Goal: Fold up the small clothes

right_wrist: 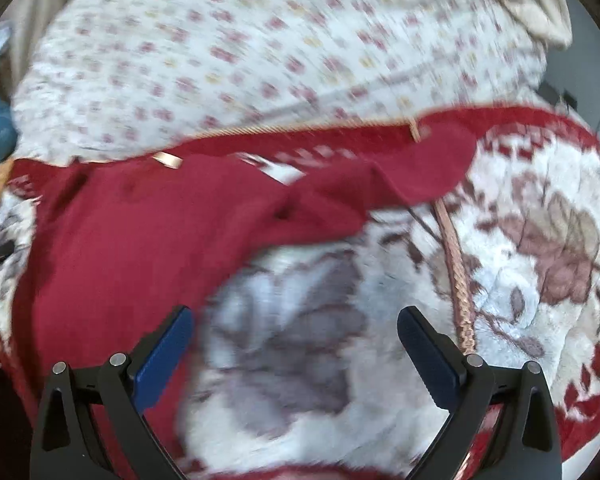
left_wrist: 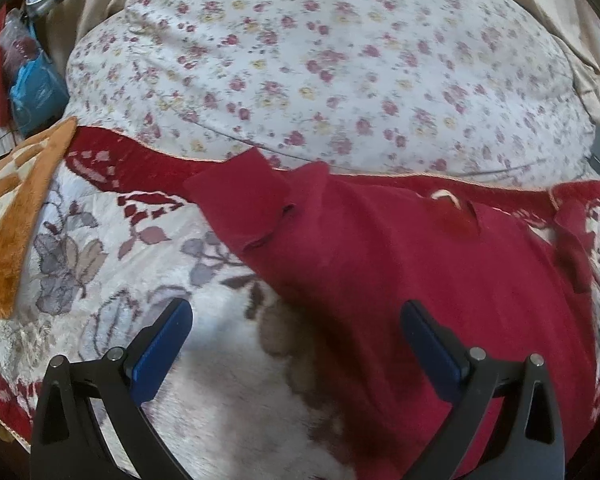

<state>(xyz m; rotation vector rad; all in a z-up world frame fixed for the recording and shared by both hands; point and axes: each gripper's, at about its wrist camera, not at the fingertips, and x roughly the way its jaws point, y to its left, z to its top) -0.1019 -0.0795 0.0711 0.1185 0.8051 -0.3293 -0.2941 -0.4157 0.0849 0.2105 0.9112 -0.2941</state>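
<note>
A small red shirt (left_wrist: 400, 256) lies spread flat and face-down-or-up I cannot tell on the plush floral blanket (left_wrist: 100, 272), its collar end toward the flowered quilt (left_wrist: 320, 52), one short sleeve (left_wrist: 240, 200) angled out, while the left gripper (left_wrist: 298, 316) and right gripper (right_wrist: 294, 324) hover above the blanket, jaws spread fully wide, holding nothing.

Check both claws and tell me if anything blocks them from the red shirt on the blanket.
Nothing visible does. The left claw and the right claw hang open with only the flowered blanket beneath them. The red shirt lies flat and uncovered, its edge right at each claw's inner finger.
</note>
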